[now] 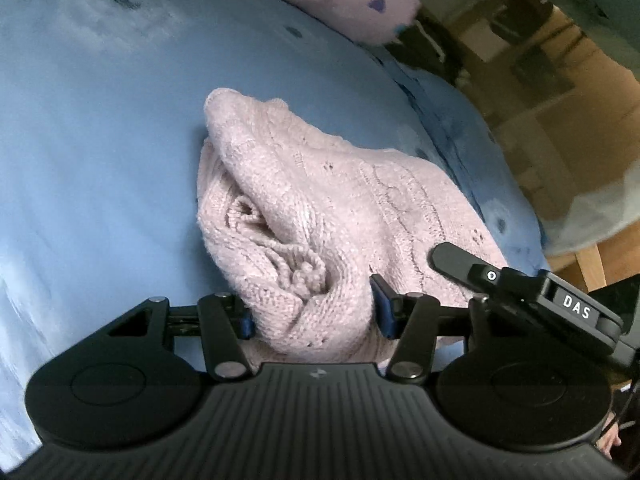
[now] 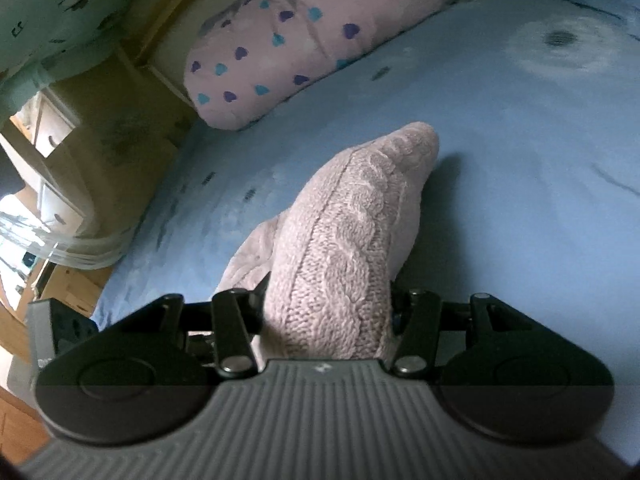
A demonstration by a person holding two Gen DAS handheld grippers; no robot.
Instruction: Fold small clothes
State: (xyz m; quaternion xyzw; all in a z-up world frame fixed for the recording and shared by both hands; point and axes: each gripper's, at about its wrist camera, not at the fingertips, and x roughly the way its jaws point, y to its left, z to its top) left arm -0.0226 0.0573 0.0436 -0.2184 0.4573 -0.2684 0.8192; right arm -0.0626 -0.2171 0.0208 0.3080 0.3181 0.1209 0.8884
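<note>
The pink knit garment [image 1: 320, 208], pinched in my left tongs [image 1: 314, 312] and right tongs [image 2: 328, 312], hangs mid-fold over the blue bed [image 1: 100, 160]; next I judge it needs laying flat.

Home bedroom: blue bedsheet [image 2: 500, 152], heart-print pillow [image 2: 304, 48], wooden drawers [image 2: 48, 128].

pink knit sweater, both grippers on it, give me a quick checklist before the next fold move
1. Left gripper has the pink knit sweater bunched between its pads: ok.
2. Right gripper is clamped on a cable-knit part of the sweater: ok.
3. Blue bedsheet around the sweater has free room for laying it down: ok.
4. Heart-print pillow lies apart from the sweater, at the far edge: ok.
5. Sweater flat and smooth: not ok, it is crumpled and lifted into a peak.
6. Which parts of the sweater are held (sleeves, hem): cannot tell.
</note>
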